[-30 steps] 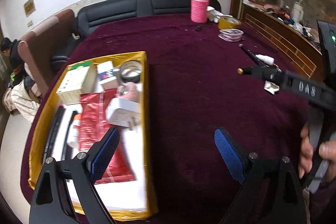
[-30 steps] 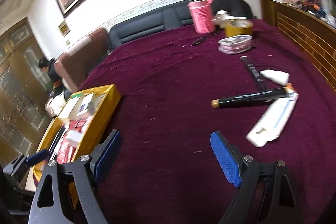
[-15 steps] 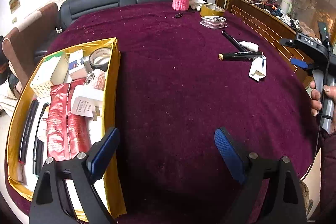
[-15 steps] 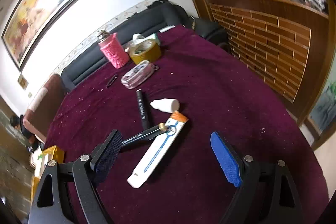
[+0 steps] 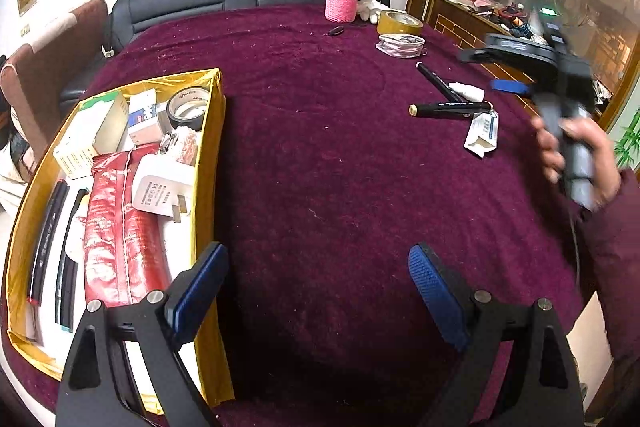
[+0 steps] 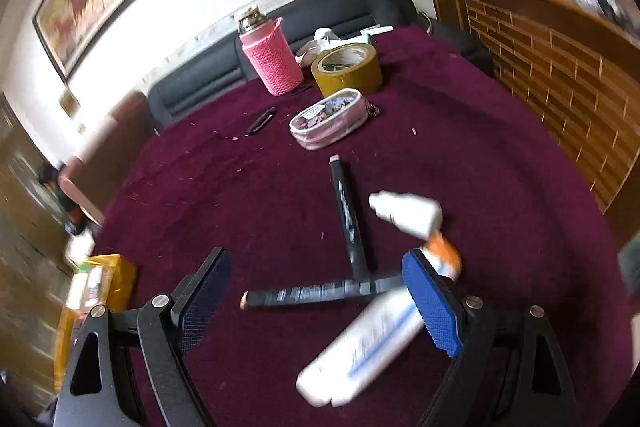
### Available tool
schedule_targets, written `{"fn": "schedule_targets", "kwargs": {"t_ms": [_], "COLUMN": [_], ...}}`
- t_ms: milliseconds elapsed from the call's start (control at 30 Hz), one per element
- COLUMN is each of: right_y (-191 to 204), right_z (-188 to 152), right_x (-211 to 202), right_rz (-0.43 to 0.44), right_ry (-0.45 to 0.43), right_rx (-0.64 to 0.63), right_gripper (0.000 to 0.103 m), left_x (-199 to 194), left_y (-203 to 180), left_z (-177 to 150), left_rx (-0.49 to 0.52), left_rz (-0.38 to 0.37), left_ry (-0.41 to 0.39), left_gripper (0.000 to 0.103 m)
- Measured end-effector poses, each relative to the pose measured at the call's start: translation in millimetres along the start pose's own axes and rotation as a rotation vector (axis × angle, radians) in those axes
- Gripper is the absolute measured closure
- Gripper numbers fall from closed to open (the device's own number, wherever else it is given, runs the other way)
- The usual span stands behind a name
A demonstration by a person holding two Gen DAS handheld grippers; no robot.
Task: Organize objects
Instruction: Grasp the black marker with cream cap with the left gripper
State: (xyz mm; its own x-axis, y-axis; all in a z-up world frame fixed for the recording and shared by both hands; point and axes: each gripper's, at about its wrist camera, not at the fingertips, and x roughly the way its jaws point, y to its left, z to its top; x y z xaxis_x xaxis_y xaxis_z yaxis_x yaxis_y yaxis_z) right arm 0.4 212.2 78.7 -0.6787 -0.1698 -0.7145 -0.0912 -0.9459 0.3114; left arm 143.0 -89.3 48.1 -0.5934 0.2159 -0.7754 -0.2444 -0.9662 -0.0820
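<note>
A yellow box (image 5: 210, 163) on the left of the maroon table holds several items: a red packet (image 5: 120, 227), a white plug (image 5: 160, 191), a tape roll (image 5: 188, 107). My left gripper (image 5: 316, 291) stands open over bare cloth beside the box. My right gripper (image 6: 316, 299) is open above two black markers (image 6: 320, 293), a white tube box (image 6: 372, 335) and a small white bottle (image 6: 408, 215); nothing is between its pads. In the left wrist view those items (image 5: 452, 105) lie far right, with the hand-held right gripper (image 5: 532, 67) above them.
At the far end stand a pink-sleeved flask (image 6: 272, 59), a brown tape roll (image 6: 348, 69) and a clear pink pouch (image 6: 330, 119). A small dark object (image 6: 260, 121) lies left of the pouch. A brick-patterned wooden counter (image 6: 560, 75) borders the table on the right.
My right gripper has swung right, from facing the box to hovering close over the markers and white tube box. The left gripper has tilted slightly and stayed put.
</note>
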Motion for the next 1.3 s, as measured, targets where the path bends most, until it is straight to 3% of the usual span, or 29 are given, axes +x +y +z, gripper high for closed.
{"fn": "schedule_targets", "kwargs": {"t_ms": [67, 100, 200, 400, 467, 500, 800, 1000, 1033, 1067, 1133, 1167, 1300], "right_y": [1.1, 2.0, 7.3, 42.1, 50.1, 51.4, 16.4, -2.7, -5.2, -3.5, -2.9, -5.1, -17.4], "right_z": [3.1, 0.4, -15.4, -68.1, -75.8, -76.9, -61.6, -35.3, -31.8, -30.4, -25.2, -21.0, -6.5], "right_x": [21.0, 32.7, 39.0, 39.3, 31.9, 28.4, -21.3, -13.3, -12.4, -9.1, -1.3, 2.4, 12.8], "right_rz": [-0.002, 0.024, 0.105, 0.464, 0.558, 0.566, 0.252, 0.17, 0.151, 0.141, 0.125, 0.117, 0.069], "right_ry": [0.085, 0.148, 0.226, 0.466, 0.491, 0.483, 0.178, 0.156, 0.151, 0.149, 0.149, 0.153, 0.159], "right_rx": [0.005, 0.016, 0.022, 0.04, 0.045, 0.045, 0.04, 0.058, 0.05, 0.045, 0.039, 0.039, 0.031], "right_gripper": [0.013, 0.013, 0.013, 0.011, 0.011, 0.011, 0.011, 0.011, 0.011, 0.011, 0.011, 0.011, 0.015], "left_x": [-3.7, -4.8, -5.0, 4.6, 6.8, 7.7, 22.1, 66.6, 72.4, 80.9, 95.2, 94.0, 94.2], "left_y": [1.5, 2.4, 9.1, 13.5, 12.5, 12.0, -9.4, -42.0, -43.7, -45.5, -46.1, -46.4, -46.9], "left_z": [-1.5, -1.7, -2.3, -4.1, -5.3, -5.4, 6.1, 29.1, 32.2, 35.9, 40.5, 41.7, 41.4], "left_rx": [0.003, 0.003, -0.005, -0.044, -0.049, -0.051, -0.007, 0.1, 0.108, 0.115, 0.113, 0.118, 0.126], "left_rz": [0.004, 0.006, 0.013, -0.047, -0.063, -0.069, -0.068, -0.014, -0.003, 0.007, 0.004, 0.014, 0.01], "left_ry": [-0.007, -0.009, -0.009, 0.026, 0.037, 0.041, 0.028, 0.06, 0.068, 0.085, 0.13, 0.115, 0.117], "left_gripper": [0.012, 0.012, 0.012, 0.012, 0.012, 0.012, 0.012, 0.012, 0.017, 0.032, 0.052, 0.06, 0.069]}}
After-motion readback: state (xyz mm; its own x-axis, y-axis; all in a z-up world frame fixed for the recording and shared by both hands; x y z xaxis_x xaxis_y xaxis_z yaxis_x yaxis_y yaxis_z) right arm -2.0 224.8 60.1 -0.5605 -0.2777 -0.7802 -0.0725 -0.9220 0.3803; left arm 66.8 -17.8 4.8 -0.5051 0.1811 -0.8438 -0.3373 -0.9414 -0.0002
